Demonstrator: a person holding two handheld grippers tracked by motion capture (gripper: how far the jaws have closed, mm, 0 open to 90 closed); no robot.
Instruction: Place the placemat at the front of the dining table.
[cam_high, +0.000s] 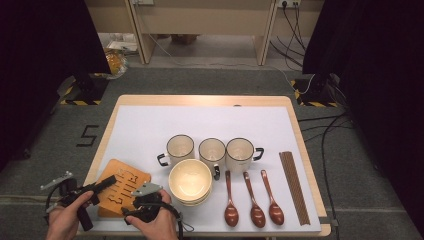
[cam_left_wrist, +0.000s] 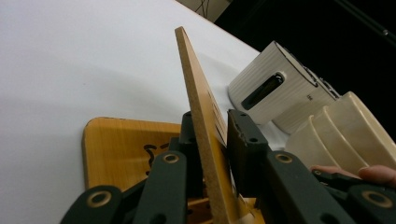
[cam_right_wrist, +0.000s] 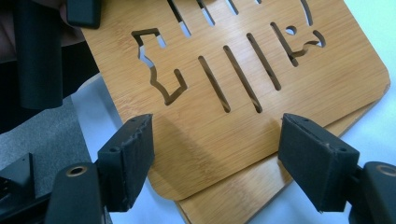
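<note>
Two bamboo boards lie stacked at the table's front left. The upper board (cam_high: 126, 184), cut with slots and shapes, is tipped up on its left side above the plain lower board (cam_left_wrist: 126, 149). In the left gripper view the upper board (cam_left_wrist: 196, 93) stands edge-on between the jaws, and my left gripper (cam_left_wrist: 212, 140) is shut on it. From the left, my left gripper (cam_high: 106, 185) reaches the board's edge. My right gripper (cam_right_wrist: 217, 154) hovers open over the upper board's (cam_right_wrist: 233, 70) near corner, with the lower board (cam_right_wrist: 243, 196) peeking out beneath. My right gripper (cam_high: 140, 199) sits at the boards' front right.
Right of the boards is a stack of cream bowls (cam_high: 190, 181), and behind it three white mugs (cam_high: 212, 150) stand in a row. Three brown spoons (cam_high: 255, 200) and a bundle of chopsticks (cam_high: 294, 185) lie at the right. The white table top (cam_high: 150, 125) stretches beyond.
</note>
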